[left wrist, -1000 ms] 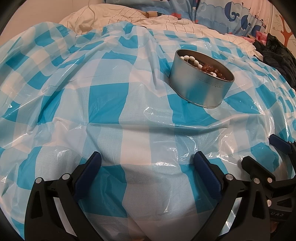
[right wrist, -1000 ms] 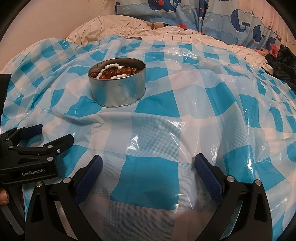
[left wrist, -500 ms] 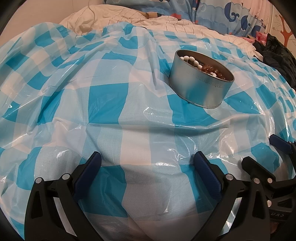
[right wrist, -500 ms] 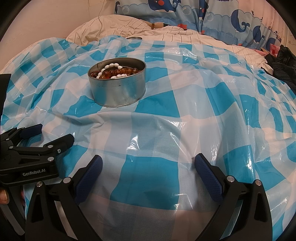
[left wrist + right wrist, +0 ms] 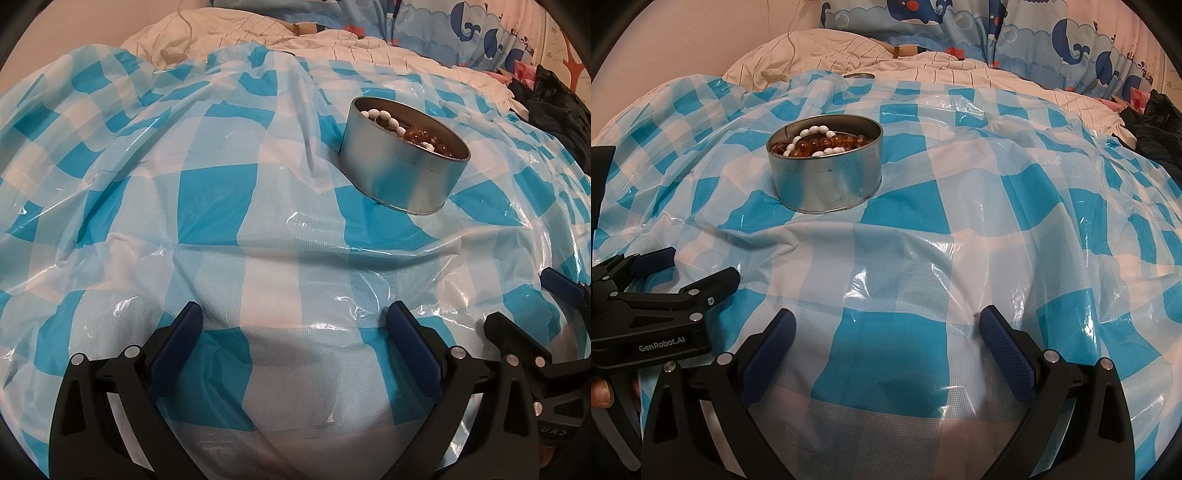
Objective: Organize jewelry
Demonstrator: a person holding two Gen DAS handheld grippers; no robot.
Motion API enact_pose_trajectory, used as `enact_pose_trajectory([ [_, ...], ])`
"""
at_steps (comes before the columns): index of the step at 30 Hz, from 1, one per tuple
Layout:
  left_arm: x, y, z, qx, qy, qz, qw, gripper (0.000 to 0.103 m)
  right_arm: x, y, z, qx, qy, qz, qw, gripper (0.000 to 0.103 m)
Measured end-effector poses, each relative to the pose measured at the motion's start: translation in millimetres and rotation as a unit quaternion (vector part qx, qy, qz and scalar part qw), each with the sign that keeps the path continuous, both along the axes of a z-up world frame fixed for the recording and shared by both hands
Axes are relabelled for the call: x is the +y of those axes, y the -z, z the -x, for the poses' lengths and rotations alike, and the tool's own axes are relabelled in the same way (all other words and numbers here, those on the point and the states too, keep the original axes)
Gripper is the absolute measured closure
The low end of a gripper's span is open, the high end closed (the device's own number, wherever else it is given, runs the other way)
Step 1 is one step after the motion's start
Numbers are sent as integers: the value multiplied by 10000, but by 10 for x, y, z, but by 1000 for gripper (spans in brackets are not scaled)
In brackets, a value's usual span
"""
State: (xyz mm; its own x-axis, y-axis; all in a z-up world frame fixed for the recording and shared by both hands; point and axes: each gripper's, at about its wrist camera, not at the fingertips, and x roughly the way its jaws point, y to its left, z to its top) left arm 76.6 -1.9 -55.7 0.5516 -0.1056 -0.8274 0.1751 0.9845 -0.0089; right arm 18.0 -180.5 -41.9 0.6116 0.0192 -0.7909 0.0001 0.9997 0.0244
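Left wrist view, nearest: left gripper [image 5: 293,321], jaws spread wide, nothing between the blue pads [image 5: 177,339], low over a blue-and-white checked plastic sheet [image 5: 207,199] spread on a bed. At the lower right edge, the right gripper [image 5: 528,302] lies just beside it, seen side-on.

Right wrist view, nearest: right gripper [image 5: 886,328], jaws likewise spread and empty, over the same sheet. The left gripper [image 5: 698,266] shows at lower left, jaws apart, a fingertip [image 5: 600,391] of the holding hand at the frame edge.

Middle ground: round metal tin [image 5: 400,166], lidless, upright on the sheet, well apart from both grippers; ahead-right of the left gripper, ahead-left of the right. Inside it: white bead string [image 5: 814,142] and amber bead string [image 5: 827,142], piled together.

Far: cream striped bedding [image 5: 820,51]; whale-print blue fabric [image 5: 1027,33]; dark clothing [image 5: 557,96] at the right edge.
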Motion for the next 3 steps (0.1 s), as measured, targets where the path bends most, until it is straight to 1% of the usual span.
enact_pose_trajectory([
  [3, 0, -1, 0, -2, 0, 1, 10000, 7, 1, -1, 0, -1, 0, 0, 10000, 7],
])
